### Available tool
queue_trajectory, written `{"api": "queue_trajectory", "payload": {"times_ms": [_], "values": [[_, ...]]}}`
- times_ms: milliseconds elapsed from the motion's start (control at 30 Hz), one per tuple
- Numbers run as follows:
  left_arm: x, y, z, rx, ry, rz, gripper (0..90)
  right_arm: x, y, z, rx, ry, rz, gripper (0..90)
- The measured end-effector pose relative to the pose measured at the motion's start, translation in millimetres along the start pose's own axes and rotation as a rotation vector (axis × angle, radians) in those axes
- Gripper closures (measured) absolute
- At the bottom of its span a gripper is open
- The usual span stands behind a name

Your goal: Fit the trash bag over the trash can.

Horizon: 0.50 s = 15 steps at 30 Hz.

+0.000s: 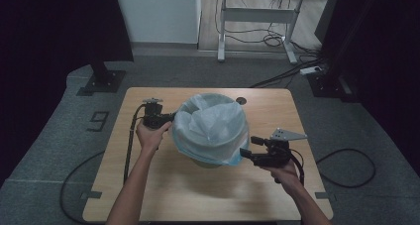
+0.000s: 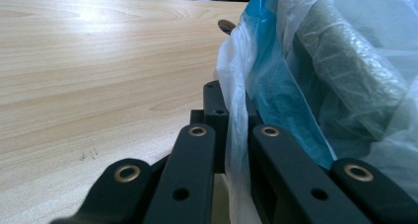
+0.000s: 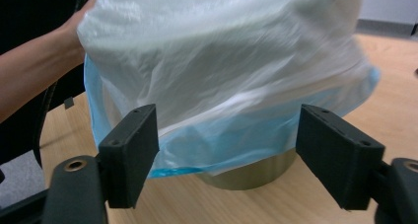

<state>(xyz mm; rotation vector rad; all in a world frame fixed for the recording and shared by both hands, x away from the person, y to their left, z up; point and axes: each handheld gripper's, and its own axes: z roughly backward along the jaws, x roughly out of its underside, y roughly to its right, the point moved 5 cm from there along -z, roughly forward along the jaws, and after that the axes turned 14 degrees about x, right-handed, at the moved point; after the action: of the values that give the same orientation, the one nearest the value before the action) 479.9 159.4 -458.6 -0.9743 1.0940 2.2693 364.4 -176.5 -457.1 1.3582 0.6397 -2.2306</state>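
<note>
one bag (image 1: 212, 128) over one bin (image 3: 251, 172); left tongs (image 1: 171, 119) pinching it, right tongs (image 1: 246, 153) gaping.

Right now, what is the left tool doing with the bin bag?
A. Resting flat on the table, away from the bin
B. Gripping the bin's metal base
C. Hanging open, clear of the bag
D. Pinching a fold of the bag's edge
D: in the left gripper view the left tool has its jaws closed on a fold of the plastic bag beside the bin, while the right tool stands open.

Left tongs (image 2: 235, 135) pinch the plastic bag (image 2: 305, 71) over the table (image 2: 98, 71).
</note>
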Motion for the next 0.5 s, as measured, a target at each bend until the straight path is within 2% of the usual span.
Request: {"api": "queue_trajectory", "payload": {"times_ms": [200, 367, 400, 433, 467, 500], "values": [[0.0, 1.3, 0.5, 0.002, 0.000, -0.003, 89.4, 5.4, -4.3, -13.0, 0.000, -0.010, -0.023, 21.6], [0.0, 1.8, -0.5, 0.008, 0.003, -0.002, 89.4, 0.7, -9.9, -17.6, 0.005, -0.009, 0.010, 24.3], [-0.1, 2.0, -0.7, 0.010, 0.005, -0.001, 89.4, 0.7, -11.4, -19.2, 0.007, -0.011, 0.017, 27.8], [0.0, 2.5, -1.0, 0.012, 0.004, -0.002, 89.3, 0.9, -12.4, -19.8, 0.019, -0.005, 0.025, 35.9], [0.1, 3.0, -1.0, 0.013, 0.005, -0.005, 89.3, 1.4, -14.8, -19.2, 0.031, 0.021, 0.055, 50.1], [0.2, 3.3, -1.0, 0.013, 0.004, -0.006, 89.3, 2.2, -17.4, -18.7, 0.019, 0.037, 0.080, 60.3]]}}
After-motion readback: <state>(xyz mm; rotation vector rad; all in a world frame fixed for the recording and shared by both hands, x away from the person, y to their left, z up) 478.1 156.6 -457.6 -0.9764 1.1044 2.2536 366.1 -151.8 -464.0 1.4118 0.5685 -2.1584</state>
